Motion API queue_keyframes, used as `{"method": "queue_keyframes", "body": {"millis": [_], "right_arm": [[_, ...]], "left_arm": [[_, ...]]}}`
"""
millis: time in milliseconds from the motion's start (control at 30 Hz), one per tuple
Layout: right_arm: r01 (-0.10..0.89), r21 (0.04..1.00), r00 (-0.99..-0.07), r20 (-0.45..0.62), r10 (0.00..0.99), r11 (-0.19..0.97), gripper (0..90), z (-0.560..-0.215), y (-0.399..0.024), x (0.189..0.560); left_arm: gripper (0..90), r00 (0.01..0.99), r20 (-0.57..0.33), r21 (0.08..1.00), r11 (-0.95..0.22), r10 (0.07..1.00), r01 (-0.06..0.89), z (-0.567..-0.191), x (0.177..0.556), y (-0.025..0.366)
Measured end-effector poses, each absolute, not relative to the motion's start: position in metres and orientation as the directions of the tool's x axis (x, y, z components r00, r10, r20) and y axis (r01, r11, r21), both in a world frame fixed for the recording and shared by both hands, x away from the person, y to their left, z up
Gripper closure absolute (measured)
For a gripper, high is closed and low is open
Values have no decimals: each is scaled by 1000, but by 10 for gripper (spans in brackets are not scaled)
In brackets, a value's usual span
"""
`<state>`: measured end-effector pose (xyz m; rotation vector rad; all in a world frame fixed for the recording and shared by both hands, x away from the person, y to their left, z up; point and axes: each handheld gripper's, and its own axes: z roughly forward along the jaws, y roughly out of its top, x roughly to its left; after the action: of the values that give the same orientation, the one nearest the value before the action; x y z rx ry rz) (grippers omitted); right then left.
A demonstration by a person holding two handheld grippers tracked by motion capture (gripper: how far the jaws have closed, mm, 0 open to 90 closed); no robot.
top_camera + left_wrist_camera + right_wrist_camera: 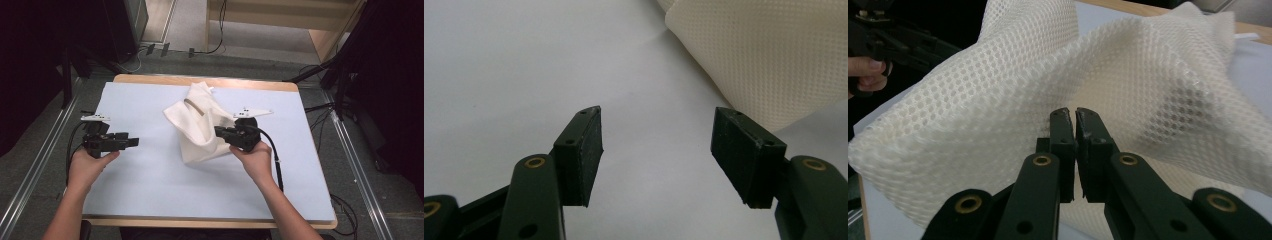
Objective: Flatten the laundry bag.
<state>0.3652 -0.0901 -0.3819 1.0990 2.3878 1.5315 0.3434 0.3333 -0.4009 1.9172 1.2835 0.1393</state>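
Note:
A cream mesh cloth [196, 125] is bunched up and partly lifted at the middle of the pale blue table cover [150, 180]. My right gripper [218, 131] is shut on the cloth's right edge; in the right gripper view its jaws [1075, 117] pinch the mesh cloth [998, 110], which drapes over and beyond them. My left gripper [134, 142] hovers over the cover to the left of the cloth, apart from it. In the left gripper view its jaws stand open with nothing between them, and a corner of the cloth [769, 55] lies ahead at the upper right.
The wooden table edge [205, 80] shows at the far side. Cables [150, 50] and black stands [345, 65] lie on the floor beyond the table. Metal rails [35, 165] run along both sides.

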Motion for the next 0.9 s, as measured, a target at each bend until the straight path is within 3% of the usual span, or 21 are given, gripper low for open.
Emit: {"method": "queue_keyframes", "body": {"millis": [633, 900], "right_arm": [[473, 825, -818, 281, 501, 309, 877, -394, -19, 348], [443, 836, -839, 259, 479, 324, 845, -386, -20, 337]], "left_arm": [[382, 443, -336, 687, -105, 831, 719, -393, 334, 354], [376, 446, -352, 696, -89, 823, 713, -383, 332, 358]]}}
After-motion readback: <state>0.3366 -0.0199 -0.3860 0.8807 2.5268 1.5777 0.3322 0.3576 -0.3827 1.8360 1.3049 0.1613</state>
